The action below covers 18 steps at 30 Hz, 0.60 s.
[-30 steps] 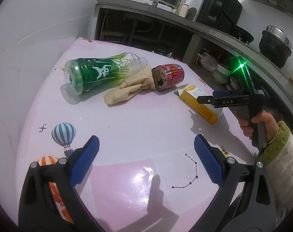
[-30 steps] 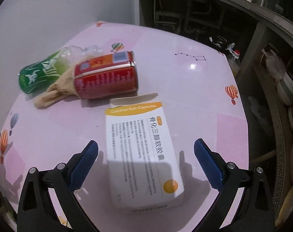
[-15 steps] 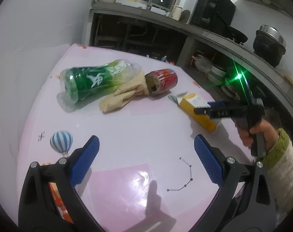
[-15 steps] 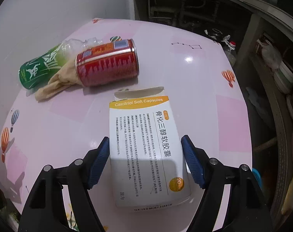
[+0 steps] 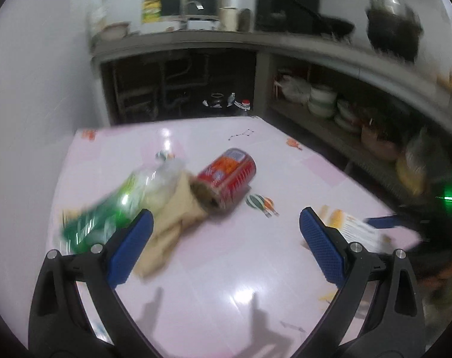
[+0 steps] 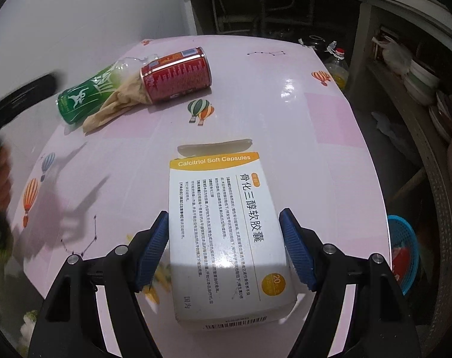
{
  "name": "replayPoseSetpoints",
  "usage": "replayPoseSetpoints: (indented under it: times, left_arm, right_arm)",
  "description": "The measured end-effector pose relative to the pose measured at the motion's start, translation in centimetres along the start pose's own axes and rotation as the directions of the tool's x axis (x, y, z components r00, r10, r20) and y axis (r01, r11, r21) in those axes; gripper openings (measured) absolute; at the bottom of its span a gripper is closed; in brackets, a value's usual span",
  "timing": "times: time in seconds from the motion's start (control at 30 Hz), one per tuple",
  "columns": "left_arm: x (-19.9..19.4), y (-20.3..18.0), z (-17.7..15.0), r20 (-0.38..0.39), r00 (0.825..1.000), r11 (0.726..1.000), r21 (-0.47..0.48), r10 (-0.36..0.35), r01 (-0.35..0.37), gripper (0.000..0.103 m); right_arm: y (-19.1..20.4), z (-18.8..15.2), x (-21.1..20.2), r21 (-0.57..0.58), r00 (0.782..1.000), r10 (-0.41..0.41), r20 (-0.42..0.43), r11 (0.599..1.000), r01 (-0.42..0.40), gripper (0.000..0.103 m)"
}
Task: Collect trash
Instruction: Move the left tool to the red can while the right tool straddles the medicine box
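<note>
On the pink table (image 5: 226,283), the left-wrist view shows the left hand-held gripper (image 5: 223,238) with jaws wide apart and empty, above one green bottle (image 5: 106,211), one beige cloth (image 5: 172,223) and one red can (image 5: 226,176), all uncollected. From the right wrist, the right hand-held gripper (image 6: 224,247) is clamped on the sides of the one white medicine box (image 6: 226,238), which seems just lifted, while one blue basket (image 6: 405,256) sits below the table edge. Judging by this, collection has barely begun: one of four items is in hand and none is binned.
</note>
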State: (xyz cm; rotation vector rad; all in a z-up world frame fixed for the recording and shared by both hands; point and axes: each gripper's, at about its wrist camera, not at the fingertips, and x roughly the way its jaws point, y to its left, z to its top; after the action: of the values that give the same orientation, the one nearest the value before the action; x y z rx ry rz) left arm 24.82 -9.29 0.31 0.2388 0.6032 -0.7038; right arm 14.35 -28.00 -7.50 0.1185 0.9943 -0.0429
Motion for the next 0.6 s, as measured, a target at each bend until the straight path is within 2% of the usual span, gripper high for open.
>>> replayPoseSetpoints:
  times: [0.13,0.2,0.27,0.33,0.37,0.5,0.57,0.6]
  left_arm:
    - [5.3,-0.9,2.4,-0.078,0.997,0.992,0.125,0.02,-0.01,0.094]
    - [8.3,-1.0,3.3,-0.142,0.988,0.985,0.171,0.053,-0.028,0.093]
    - [11.4,-1.4,4.1,-0.228,0.966,0.972,0.226,0.124,-0.071,0.089]
    - [13.7,-1.8,4.3,-0.283,0.942,0.952,0.288,0.183,-0.099,0.077]
    - [14.6,-1.9,4.3,-0.305,0.93,0.943,0.318,0.204,-0.103,0.077]
    - [16.8,-2.1,3.9,-0.377,0.897,0.924,0.374,0.231,-0.081,0.074]
    - [17.1,-2.4,3.7,-0.399,0.888,0.921,0.385,0.23,-0.065,0.066]
    - [17.1,-2.5,3.6,-0.4,0.885,0.918,0.39,0.236,-0.069,0.065]
  right_arm:
    - [-0.1,-0.7,-0.4,-0.003,1.0,0.004,0.01,1.0,-0.004,0.072]
    - [-0.3,-0.8,-0.4,0.004,1.0,0.01,0.013,1.0,-0.01,0.072]
    - [-0.4,-0.8,-0.4,0.012,1.0,0.017,0.019,1.0,-0.017,0.072]
    - [-0.5,-0.8,-0.4,0.016,1.0,0.02,0.022,1.0,-0.021,0.072]
    - [-0.5,-0.8,-0.4,0.018,0.999,0.023,0.024,1.0,-0.024,0.072]
    - [-0.9,-0.9,-0.5,0.023,0.999,0.037,0.031,0.999,-0.038,0.072]
    - [-1.0,-1.0,-0.5,0.024,0.999,0.042,0.034,0.999,-0.042,0.072]
    - [-1.0,-1.1,-0.5,0.025,0.998,0.043,0.037,0.999,-0.044,0.072]
